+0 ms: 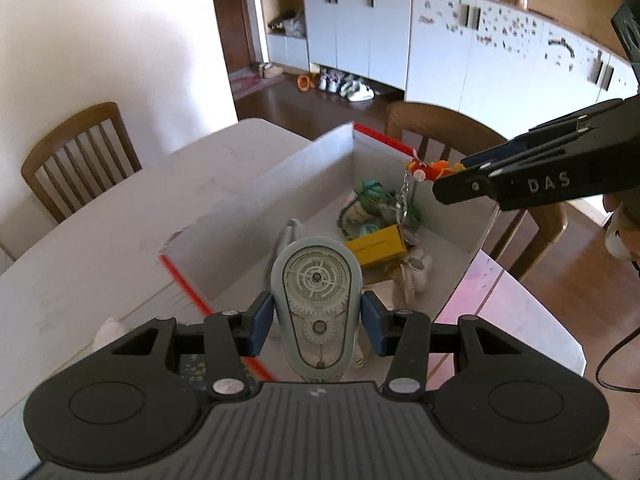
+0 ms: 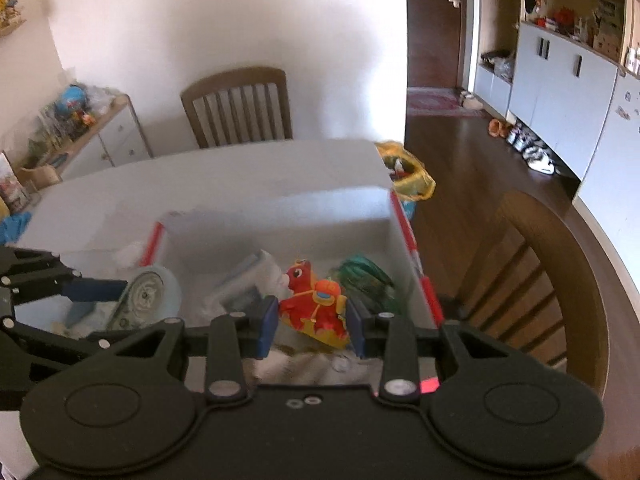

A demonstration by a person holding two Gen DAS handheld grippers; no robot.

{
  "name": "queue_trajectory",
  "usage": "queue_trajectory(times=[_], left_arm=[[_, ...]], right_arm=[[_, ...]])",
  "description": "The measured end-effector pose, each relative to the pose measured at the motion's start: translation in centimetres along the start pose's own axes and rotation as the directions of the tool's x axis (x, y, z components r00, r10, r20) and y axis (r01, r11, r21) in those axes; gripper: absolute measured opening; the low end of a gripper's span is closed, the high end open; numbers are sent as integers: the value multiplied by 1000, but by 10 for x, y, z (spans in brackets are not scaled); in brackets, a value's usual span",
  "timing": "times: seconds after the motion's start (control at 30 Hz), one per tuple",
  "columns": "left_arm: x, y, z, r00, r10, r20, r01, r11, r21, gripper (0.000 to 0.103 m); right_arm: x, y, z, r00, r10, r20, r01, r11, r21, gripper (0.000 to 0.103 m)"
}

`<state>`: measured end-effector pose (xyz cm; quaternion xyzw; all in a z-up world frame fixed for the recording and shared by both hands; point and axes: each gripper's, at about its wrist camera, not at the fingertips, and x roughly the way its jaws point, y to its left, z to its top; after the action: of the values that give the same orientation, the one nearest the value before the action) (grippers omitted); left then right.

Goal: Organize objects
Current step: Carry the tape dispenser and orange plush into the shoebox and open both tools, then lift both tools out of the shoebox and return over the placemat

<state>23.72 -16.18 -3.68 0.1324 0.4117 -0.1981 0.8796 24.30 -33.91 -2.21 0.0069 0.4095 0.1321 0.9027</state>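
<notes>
My left gripper (image 1: pixel 317 322) is shut on a pale blue correction-tape dispenser (image 1: pixel 316 300) with clear gears, held over the near end of a white cardboard box (image 1: pixel 280 184) with red-taped edges. My right gripper (image 2: pixel 312 322) is shut on a red and orange toy horse keychain (image 2: pixel 314 308), held above the same box (image 2: pixel 280 216). In the left wrist view the right gripper (image 1: pixel 444 188) comes in from the right with the keychain (image 1: pixel 424 170) and its chain dangling. The left gripper (image 2: pixel 116 296) with the dispenser (image 2: pixel 146 296) shows at the left of the right wrist view.
The box holds a yellow block (image 1: pixel 378 246), a green bundle (image 1: pixel 372 192) and other small items. It sits on a white table (image 1: pixel 100 240). Wooden chairs (image 1: pixel 76 156) (image 2: pixel 532 280) stand around it. A yellow bag (image 2: pixel 408 174) lies beyond the table.
</notes>
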Motion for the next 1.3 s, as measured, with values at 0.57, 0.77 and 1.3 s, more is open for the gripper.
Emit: queue_trajectory(times=[0.57,0.77,1.3], left_arm=[[86,-28,29,987,31,-157,-26,999,31,47],[107,-29,26,975,44,-218,-37,999,35,47],[114,-18,23,976,7,-218,-13,1000,-26,50]], right_arm=[[63,-19,-24,987,-7,-161,-5,997,-76,36],[67,-21,-25,985,10,-173,-26,996,-88,36],[41,-25,-19,989,72,-130,-80,995,-54,49]])
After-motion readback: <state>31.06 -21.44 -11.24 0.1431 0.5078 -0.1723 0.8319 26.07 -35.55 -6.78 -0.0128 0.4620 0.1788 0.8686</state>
